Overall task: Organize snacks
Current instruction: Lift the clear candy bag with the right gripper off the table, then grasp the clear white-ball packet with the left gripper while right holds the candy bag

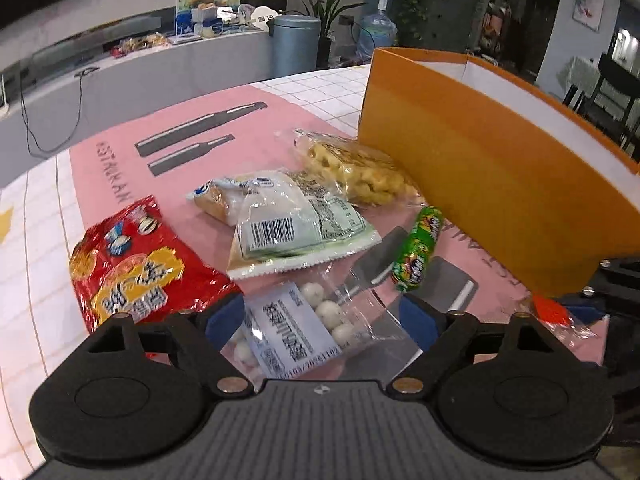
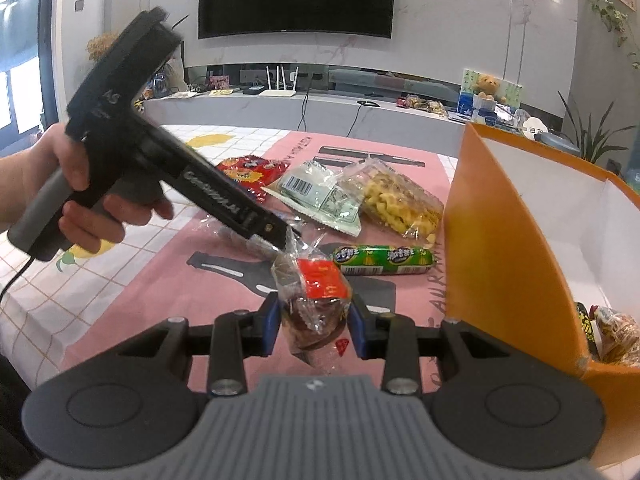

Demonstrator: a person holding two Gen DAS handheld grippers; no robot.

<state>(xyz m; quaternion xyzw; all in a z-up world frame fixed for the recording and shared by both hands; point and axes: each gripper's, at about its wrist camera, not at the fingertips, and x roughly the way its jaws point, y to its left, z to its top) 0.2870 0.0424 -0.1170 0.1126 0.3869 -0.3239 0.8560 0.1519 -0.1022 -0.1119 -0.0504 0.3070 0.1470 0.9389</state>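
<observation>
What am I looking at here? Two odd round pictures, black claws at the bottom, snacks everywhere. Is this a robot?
No robot: a person holds a hand-held gripper in each hand, each with a wide-angle camera looking along its two fingers. One picture comes from the left hand-held gripper, which is open above a clear bag of white balls. The other comes from the right hand-held gripper, shut on a small clear packet with a red label. There you also see the person's left hand holding its tool. On the pink mat lie a red bag, a green sausage and a yellow snack bag, beside an orange box.
</observation>
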